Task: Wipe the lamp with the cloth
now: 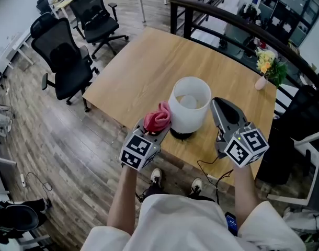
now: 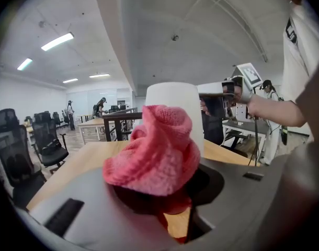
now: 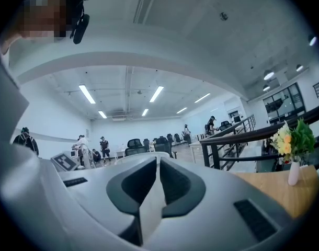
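Standing near the front edge of the worktop point(image 1: 144, 72), the white lamp point(image 1: 190, 106) is within easy reach of both arms. The right tongs point(image 1: 216, 104) are clenched on what looks like the shade's rim, probably to stop the lamp sliding or turning. The left tongs point(image 1: 155, 131) grasp the bunched pink cloth point(image 1: 158, 117), which sits against the shade's left side, so wiping seems about to start.
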Available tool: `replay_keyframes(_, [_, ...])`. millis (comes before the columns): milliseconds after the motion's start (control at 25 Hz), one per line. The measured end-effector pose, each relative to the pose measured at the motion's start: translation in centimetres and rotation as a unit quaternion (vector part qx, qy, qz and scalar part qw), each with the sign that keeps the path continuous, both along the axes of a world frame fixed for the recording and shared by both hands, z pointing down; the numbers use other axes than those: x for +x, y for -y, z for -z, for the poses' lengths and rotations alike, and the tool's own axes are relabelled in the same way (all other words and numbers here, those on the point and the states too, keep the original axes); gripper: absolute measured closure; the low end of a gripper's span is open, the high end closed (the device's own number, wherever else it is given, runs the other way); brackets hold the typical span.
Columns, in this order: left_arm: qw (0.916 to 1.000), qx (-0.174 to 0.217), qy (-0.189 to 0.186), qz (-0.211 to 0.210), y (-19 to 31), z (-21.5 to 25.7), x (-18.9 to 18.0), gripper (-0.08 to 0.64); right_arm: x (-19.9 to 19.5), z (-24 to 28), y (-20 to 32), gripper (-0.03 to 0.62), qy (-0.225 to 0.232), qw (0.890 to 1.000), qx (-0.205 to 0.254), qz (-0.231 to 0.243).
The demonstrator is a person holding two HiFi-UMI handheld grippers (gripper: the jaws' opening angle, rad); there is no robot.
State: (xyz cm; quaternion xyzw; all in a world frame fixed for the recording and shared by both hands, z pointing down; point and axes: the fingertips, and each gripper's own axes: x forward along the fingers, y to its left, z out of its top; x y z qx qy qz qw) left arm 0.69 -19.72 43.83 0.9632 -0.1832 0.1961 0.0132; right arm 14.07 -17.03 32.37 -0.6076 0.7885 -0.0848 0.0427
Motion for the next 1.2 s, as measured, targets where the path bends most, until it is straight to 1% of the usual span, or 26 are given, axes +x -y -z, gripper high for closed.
replay_keyframes(280, [0.9986, 0.047, -0.003, 0.022, -0.8, 4.5, 1.0, 0.426, 0.0, -2.4, -0.5, 0.565, -0.015, 0.998, -0.028, 0.05])
replay_keyframes(480, [0.9955, 0.081, -0.029, 0.041, -1.2, 8.2, 1.5, 0.426, 0.1, -3.3, -1.0, 0.564, -0.02, 0.996, -0.04, 0.073])
replay_keyframes(600, [0.9944, 0.089, -0.028, 0.05, -1.5, 9.2, 1.9, 0.426, 0.3, -3.6, -0.9, 0.563, -0.023, 0.995, -0.046, 0.084])
replay_keyframes(800, [0.9945, 0.078, -0.021, 0.066, -3.0, 8.1, 2.3, 0.425, 0.5, -4.2, -1.2, 0.563, -0.026, 0.993, -0.049, 0.101])
replay_keyframes(880, [0.9945, 0.073, -0.019, 0.073, -3.4, 7.5, 2.6, 0.425, 0.7, -4.1, -1.0, 0.563, -0.036, 0.992, -0.045, 0.112])
replay_keyframes(1000, [0.9951, 0.054, -0.017, 0.081, -3.8, 6.0, 3.0, 0.425, 0.8, -3.6, -0.7, 0.545, -0.067, 0.987, -0.03, 0.143])
replay_keyframes(1120, [0.9955, 0.03, -0.01, 0.089, -4.5, 4.2, 3.1, 0.425, 1.0, -2.5, -0.5, 0.545, -0.106, 0.978, -0.009, 0.179])
replay_keyframes(1200, [0.9954, 0.02, -0.009, 0.093, -4.7, 3.0, 3.1, 0.425, 1.3, -1.4, -0.2, 0.536, -0.133, 0.972, 0.005, 0.191])
